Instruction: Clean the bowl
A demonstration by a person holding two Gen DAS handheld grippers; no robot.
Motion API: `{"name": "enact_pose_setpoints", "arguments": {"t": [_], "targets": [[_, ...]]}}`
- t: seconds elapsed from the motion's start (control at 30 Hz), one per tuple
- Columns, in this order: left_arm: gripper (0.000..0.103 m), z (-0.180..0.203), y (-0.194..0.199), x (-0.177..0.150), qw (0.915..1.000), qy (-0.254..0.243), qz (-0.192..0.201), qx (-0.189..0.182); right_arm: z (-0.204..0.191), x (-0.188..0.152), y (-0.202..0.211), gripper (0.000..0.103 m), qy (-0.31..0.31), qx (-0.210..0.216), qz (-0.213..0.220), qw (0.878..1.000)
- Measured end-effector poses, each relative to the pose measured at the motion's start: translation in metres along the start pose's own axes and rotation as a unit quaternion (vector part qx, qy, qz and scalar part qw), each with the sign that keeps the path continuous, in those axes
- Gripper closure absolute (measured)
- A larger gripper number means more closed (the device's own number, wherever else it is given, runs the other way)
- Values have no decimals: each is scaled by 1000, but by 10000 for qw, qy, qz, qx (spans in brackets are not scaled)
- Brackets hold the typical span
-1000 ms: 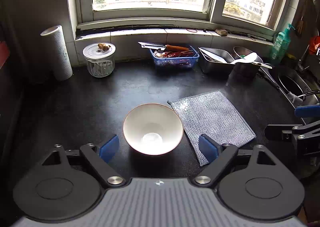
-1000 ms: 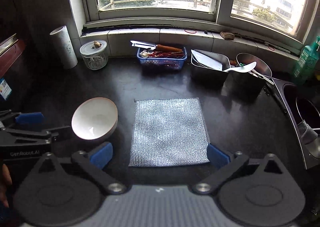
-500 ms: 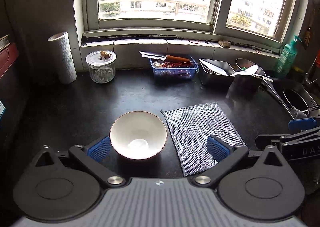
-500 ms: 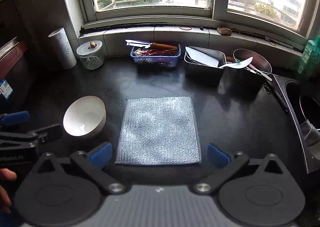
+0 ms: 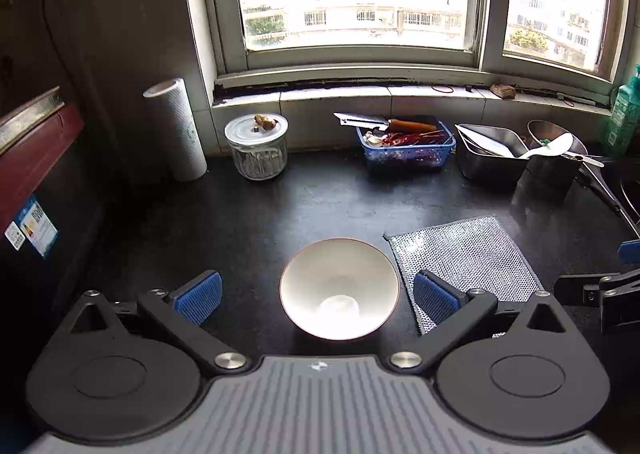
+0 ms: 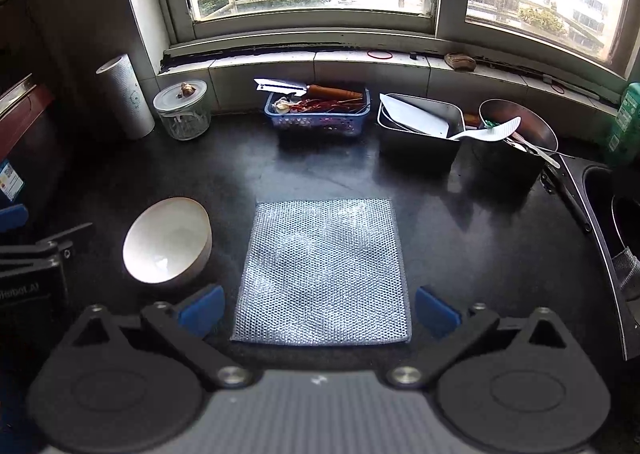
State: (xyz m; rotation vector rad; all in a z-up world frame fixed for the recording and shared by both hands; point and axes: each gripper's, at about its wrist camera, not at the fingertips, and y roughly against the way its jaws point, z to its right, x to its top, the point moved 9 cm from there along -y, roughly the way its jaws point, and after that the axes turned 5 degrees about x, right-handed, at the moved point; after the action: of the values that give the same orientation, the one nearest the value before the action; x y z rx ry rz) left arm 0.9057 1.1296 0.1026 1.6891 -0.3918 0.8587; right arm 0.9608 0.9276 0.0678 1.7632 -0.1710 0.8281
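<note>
- Left tool [image 5: 318, 294]: jaws spread wide, grasping nothing. It hangs over the bench [image 5: 304, 205] with the bowl [image 5: 339, 288] between and ahead of its blue pads, neither pad touching the rim.
- Right tool [image 6: 318, 310]: also spread and empty, lined up behind the near edge of the mesh cloth [image 6: 324, 270], not in contact as far as can be seen.
- Bowl location: upright on the dark bench, just left of the cloth, close to it but apparently apart. The interior looks white and largely bare; residue cannot be confirmed.
- Progress, as a judgement: nothing is done. Neither bowl nor cloth is picked up and no wiping contact shows. Gripping the bowl, taking the cloth and scrubbing all remain.
- Open room: a broad bare stretch of bench lies beyond bowl and cloth, well short of the back row.
- Edges and obstructions: glass jar [image 5: 256, 145], paper roll [image 5: 176, 129], blue basket [image 5: 408, 153] and steel containers [image 6: 420, 129] line the windowsill wall; the sink [image 6: 600, 189] drops off at far right. The two tools sit near each other, so crossing paths is the main risk.
</note>
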Motion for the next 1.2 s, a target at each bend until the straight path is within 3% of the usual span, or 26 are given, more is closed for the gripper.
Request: {"name": "enact_pose_setpoints", "arguments": {"t": [0.17,0.4,0.57,0.73,0.87,1.2], "targets": [[0,-8,-9,-7,9996,155,-51,-237,-5,1,-11,1,81,8,-88,9999],[3,-12,-31,-18,9985,-20,-119,-540,-8,0,-30,1,102,-47,-168,9998],[23,-20,-50,-26,9968,44,-358,-710,-12,-3,-45,1,152,-27,-47,9999],[33,-31,-67,-27,9945,122,-455,-940,-16,-7,-58,2,118,-194,-128,9997],[34,-33,-75,-28,9930,-57,-431,-1098,-17,-10,-65,2,-51,-480,-218,9986],[34,-25,-63,-13,9980,158,-277,-549,-10,-1,-83,2,-119,-180,-439,9988]]}}
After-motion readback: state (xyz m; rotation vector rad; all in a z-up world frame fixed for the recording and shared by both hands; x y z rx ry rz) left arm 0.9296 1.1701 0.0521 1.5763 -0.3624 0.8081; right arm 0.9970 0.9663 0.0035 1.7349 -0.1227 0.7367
